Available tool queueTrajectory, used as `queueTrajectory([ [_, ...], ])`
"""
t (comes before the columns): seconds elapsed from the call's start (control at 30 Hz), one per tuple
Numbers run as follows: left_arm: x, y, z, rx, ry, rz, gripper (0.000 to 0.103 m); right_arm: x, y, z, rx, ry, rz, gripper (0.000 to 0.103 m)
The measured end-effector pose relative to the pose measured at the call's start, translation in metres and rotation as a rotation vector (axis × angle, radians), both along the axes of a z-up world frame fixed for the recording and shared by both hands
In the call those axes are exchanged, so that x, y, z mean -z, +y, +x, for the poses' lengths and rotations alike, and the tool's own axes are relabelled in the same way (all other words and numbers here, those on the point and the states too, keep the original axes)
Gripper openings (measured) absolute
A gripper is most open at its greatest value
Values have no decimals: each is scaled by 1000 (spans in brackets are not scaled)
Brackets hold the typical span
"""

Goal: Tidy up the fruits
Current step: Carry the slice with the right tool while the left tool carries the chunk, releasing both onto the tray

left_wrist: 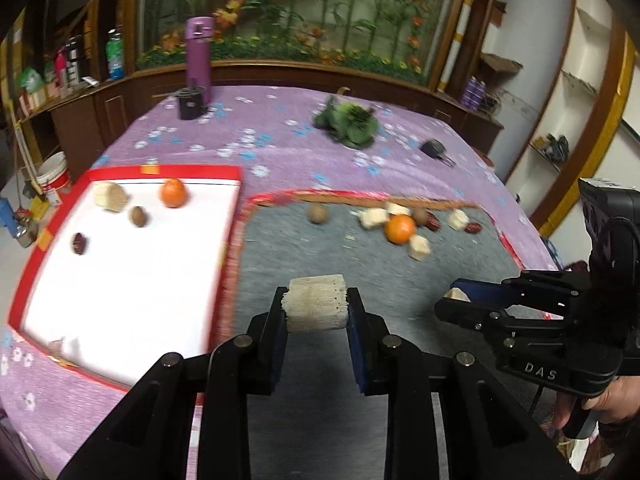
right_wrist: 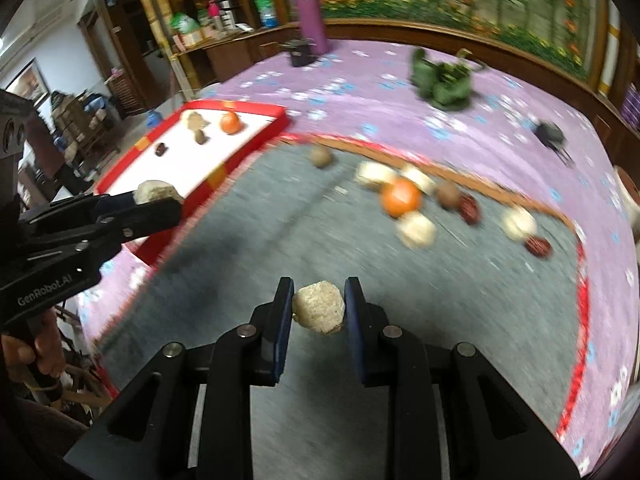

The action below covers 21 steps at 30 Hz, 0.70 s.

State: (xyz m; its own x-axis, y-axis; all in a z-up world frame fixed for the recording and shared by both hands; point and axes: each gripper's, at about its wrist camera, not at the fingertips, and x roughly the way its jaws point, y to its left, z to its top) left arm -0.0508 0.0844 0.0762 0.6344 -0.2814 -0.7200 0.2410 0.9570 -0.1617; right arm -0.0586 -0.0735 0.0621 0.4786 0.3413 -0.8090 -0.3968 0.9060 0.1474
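My left gripper (left_wrist: 316, 304) is shut on a pale sugarcane chunk (left_wrist: 316, 302), held above the grey mat (left_wrist: 320, 248) near the red-rimmed white tray (left_wrist: 132, 264). My right gripper (right_wrist: 319, 306) is shut on another pale chunk (right_wrist: 319, 307) above the mat (right_wrist: 240, 264). The tray holds an orange (left_wrist: 173, 193), a chunk (left_wrist: 110, 197), a brown nut (left_wrist: 139, 216) and a red date (left_wrist: 79, 243). On the mat lie an orange (left_wrist: 400, 229), several pale chunks (left_wrist: 419, 247), brown nuts (left_wrist: 319, 213) and dates (left_wrist: 472, 227). Each gripper shows in the other's view (left_wrist: 452, 298) (right_wrist: 160, 196).
A purple flowered cloth (left_wrist: 280, 148) covers the table. On it stand a purple bottle (left_wrist: 199, 58), a black holder (left_wrist: 191, 103), a green leafy bundle (left_wrist: 347, 122) and a small black object (left_wrist: 434, 148). Shelves and a wooden cabinet lie beyond the table.
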Motion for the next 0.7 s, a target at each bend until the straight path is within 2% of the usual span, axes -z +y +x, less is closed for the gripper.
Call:
queueTrajectory([
  [0.43,4,120,26,-234,6,-4,26,-13,149,38,-256,-21,11,28],
  [0.7,20,179,53,-365,41,31,26,-4,212,70,-316,-4,16,28],
])
